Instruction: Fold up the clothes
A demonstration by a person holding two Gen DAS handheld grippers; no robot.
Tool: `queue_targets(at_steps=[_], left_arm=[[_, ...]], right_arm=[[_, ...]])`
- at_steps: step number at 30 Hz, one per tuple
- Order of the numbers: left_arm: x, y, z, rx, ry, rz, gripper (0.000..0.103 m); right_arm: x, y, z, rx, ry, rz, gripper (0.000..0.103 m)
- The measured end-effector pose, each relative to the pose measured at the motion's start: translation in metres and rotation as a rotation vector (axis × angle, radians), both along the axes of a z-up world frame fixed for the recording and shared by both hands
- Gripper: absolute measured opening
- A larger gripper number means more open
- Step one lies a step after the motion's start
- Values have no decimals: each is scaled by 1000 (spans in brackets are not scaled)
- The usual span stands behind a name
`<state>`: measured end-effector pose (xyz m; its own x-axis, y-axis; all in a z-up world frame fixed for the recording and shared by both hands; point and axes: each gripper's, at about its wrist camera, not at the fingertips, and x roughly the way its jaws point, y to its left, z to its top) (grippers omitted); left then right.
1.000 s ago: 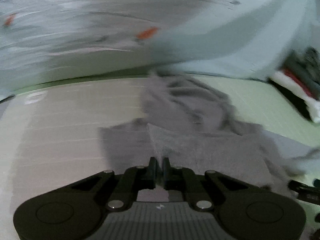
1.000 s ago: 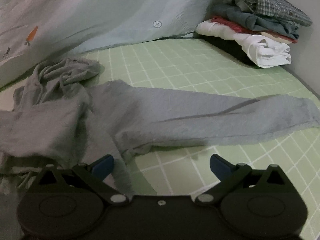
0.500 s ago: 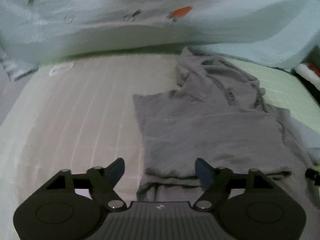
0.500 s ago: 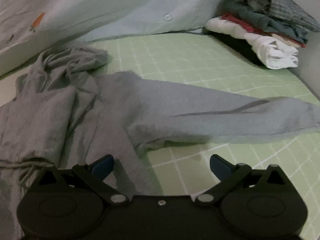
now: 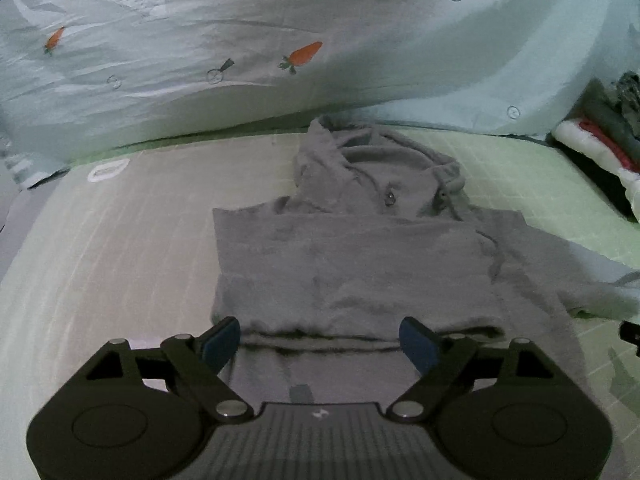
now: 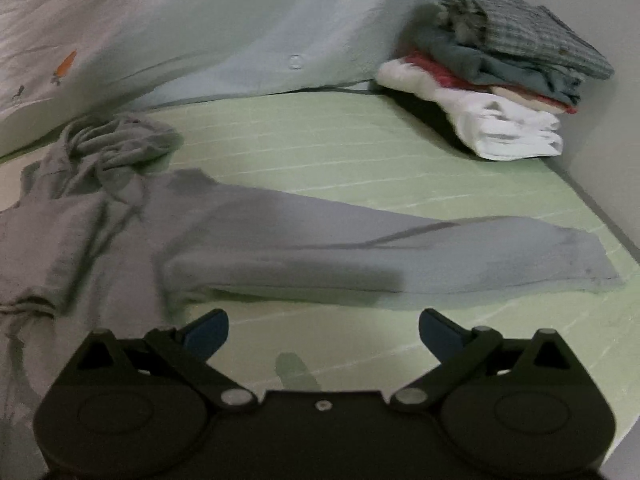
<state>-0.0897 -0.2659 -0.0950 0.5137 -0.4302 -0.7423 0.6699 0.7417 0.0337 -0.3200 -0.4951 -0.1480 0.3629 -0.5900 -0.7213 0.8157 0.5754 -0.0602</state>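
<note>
Grey hoodie (image 5: 352, 264) flat on bed (image 6: 360, 140), body partly folded, hood (image 5: 380, 160) bunched toward duvet (image 5: 280, 40). One sleeve (image 6: 400, 252) stretched straight out to right. Left gripper (image 5: 320, 342) spread wide above hem, holding nothing. Right gripper (image 6: 323, 330) spread too, near sleeve. Folded stack (image 6: 500, 80) in corner.

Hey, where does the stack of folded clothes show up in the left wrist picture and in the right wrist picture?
Left wrist view: the stack of folded clothes sits at the far right edge, partly cut off.
Right wrist view: the stack stands at upper right, against the wall, in full view.
Shared landmark: the grey hoodie spread on the bed, its hood toward the carrot-print quilt.
</note>
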Motion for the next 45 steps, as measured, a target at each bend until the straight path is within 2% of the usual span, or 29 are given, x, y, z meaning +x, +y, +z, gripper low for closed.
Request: queue_targets(at_steps=[9,18,21,25,29,30,31,32,33,34,35,39,41,45], left_arm=[[-43,-20,-6,-10,-5,113,91],[-55,-41,-7,14,-28,196,91],[-53,-46,-8,32,-36,219,91],[-44,-53,-9,48,-25,236,91],[-44,-61,-11,64,-27,208,91],[-44,-63,-12,68,-27,200,91],[-45,-64,-14,72,-29,193,91],[-46,-65,-15,77,-29,188,91],[-47,-66,-17,81,-29,184,91],[-48,-66,-18,83,-26,182,91],[-49,-64,-18,78,-22,181,91],[-49,-55,-19,65,-14,178,91],[-47,-47,-17,63,-19,179,91],[-41,-32,-9,45,-31,190,91]], right_arm=[[-63,-79,-14,-4,-26,-87,103],[-119,-180,-38,17,-27,-261,103],[-141,-206,-45,46,-86,-326,103],[-149,-221,-50,46,-94,-339,103],[-146,-211,-53,31,-66,-293,103],[-146,-209,-53,27,-58,-273,98],[-147,-205,-51,19,-60,-261,83],[-149,-199,-48,10,-69,-253,75],[-151,-194,-45,7,-76,-248,48],[-151,-193,-42,10,-80,-245,14],[-153,-191,-39,20,-91,-240,8],[-149,-176,-26,42,-137,-181,8],[-142,-166,-17,56,-190,-154,8],[-107,-129,9,53,-290,-50,8]])
